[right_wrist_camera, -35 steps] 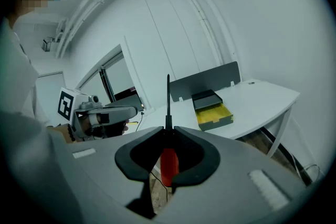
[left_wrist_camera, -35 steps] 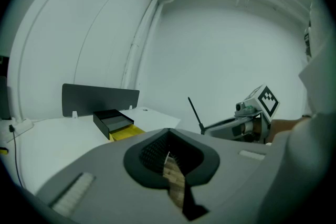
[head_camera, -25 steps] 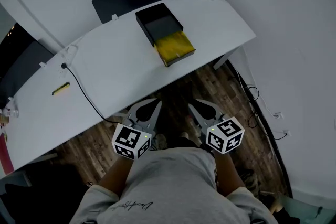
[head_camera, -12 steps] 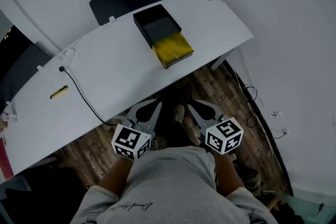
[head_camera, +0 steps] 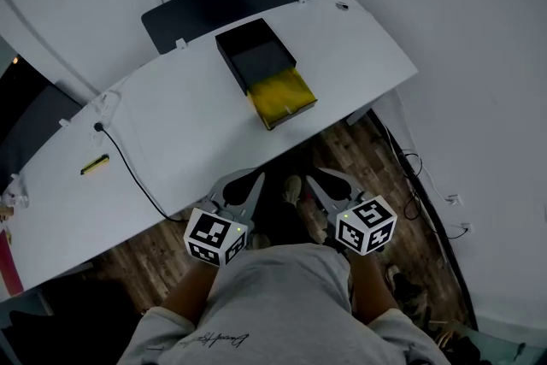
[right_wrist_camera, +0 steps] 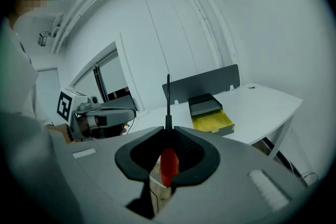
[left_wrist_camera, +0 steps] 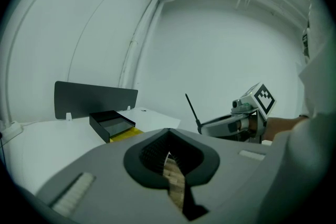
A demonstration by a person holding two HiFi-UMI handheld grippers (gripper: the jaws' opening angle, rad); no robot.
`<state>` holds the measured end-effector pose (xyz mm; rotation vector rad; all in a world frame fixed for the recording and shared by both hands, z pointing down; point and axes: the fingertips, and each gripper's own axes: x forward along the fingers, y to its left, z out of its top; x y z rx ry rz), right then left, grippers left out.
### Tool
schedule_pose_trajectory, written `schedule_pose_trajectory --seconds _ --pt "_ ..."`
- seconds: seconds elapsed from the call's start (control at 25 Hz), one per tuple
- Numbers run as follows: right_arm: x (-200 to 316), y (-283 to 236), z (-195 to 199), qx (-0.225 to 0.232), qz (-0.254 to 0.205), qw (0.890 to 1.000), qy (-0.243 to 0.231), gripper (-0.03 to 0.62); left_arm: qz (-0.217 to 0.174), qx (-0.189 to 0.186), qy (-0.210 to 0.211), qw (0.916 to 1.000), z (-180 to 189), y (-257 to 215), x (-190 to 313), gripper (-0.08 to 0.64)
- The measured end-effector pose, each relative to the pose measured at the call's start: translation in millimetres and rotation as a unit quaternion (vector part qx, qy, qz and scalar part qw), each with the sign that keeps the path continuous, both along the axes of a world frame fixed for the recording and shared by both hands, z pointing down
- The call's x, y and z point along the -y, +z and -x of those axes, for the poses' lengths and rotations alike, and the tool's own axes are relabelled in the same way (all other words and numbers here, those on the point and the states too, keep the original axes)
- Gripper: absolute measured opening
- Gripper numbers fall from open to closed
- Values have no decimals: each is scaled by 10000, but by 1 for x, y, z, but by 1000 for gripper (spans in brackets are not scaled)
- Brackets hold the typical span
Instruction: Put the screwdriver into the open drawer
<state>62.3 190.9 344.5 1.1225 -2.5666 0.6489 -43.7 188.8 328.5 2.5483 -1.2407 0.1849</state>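
So, white room, wood floor (head_camera: 376, 154), long curved white desk (head_camera: 179, 124). At the desk's front edge, right of middle: yellow drawer (head_camera: 284, 91), pulled open. Both grippers short of that edge, over the floor. Left gripper (head_camera: 242, 182) pinched together, empty. Right gripper (head_camera: 325, 179) clamped on the screwdriver (right_wrist_camera: 168, 161), red handle between the jaws, shaft sticking out forward, drawer ahead. Probably just needs carrying over.

screwdriver (right_wrist_camera: 168, 163) handle part-hidden by jaws, desk (head_camera: 171, 111) cropped

I see the screwdriver (right_wrist_camera: 169, 164), red handle and thin black shaft, clamped in my right claw (right_wrist_camera: 168, 131), pointing ahead. The yellow drawer (head_camera: 283, 95) stands pulled open on the white tabletop (head_camera: 171, 115).
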Motion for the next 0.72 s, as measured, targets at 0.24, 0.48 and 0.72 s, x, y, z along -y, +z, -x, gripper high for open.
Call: schedule_pose_trajectory --seconds 0.24,0.48,0.72 --pt "50 5 -6 -44 13 9999 -119 74 46 13 -68 10000 -9 7 50 0" --pt "109 8 -17 -73 83 9996 -265 74 89 35 -144 9999 -20 9 107 0" --pt "163 9 -24 -63 164 9987 -481 74 125 45 -319 9994 -27 7 159 0"
